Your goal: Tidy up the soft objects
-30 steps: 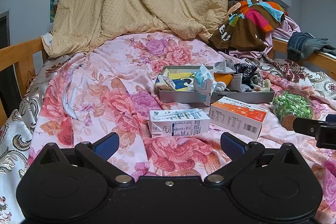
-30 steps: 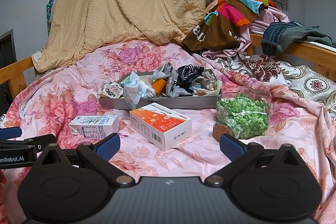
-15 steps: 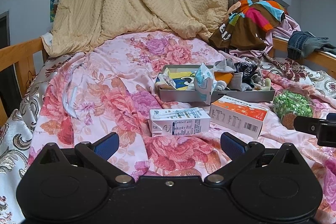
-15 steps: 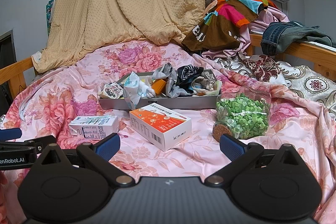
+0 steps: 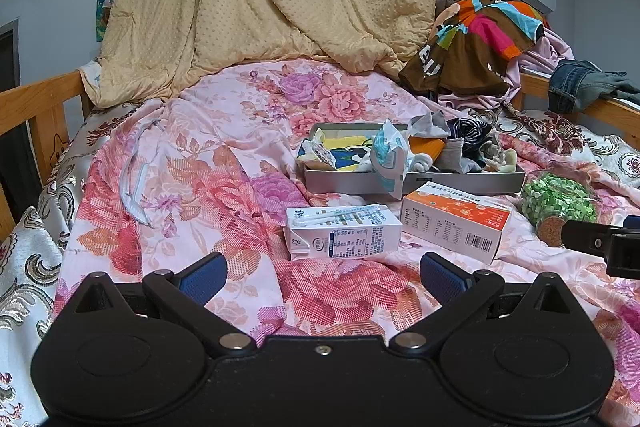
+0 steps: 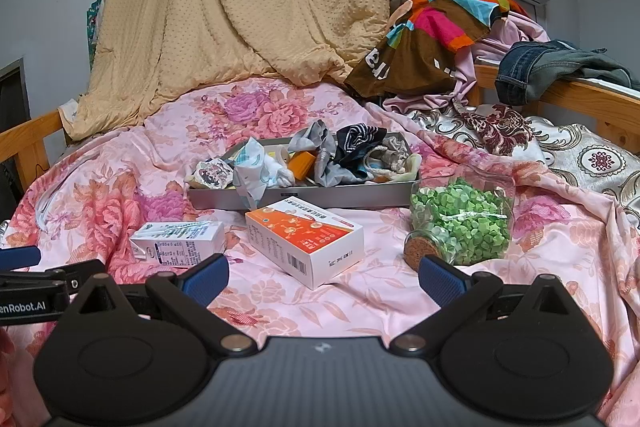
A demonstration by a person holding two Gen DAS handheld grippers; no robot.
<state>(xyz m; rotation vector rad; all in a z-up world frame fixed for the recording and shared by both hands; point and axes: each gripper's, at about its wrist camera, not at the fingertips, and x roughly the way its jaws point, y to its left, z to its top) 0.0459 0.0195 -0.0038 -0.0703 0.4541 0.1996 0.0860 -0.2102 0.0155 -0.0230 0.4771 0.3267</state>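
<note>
Hovering low over the quilt [image 5: 168, 187], both tongs stay put, unchanged from a second ago: left tongs [image 5: 323, 277] and right tongs [image 6: 323, 279] gape wide, empty. Ahead of the left lies the carton [image 5: 343, 233]; only the right view shows the whole jar [image 6: 464, 223]. Beyond the box [image 6: 306, 241], the tray [image 6: 304, 197] holds the soft things [image 6: 352, 155].

Soft, even indoor light; both of your views are sharp, with fisheye bending at the rims.

You get diffuse light with no hard shadows on the floral bedspread [image 5: 224, 187]; only faint shade sits under the orange box [image 6: 308, 239]. Mild glare shows on the glass jar [image 6: 464, 223]. The corners darken to black, and the wooden bed rail [image 5: 36, 103] curves near the edge.
</note>
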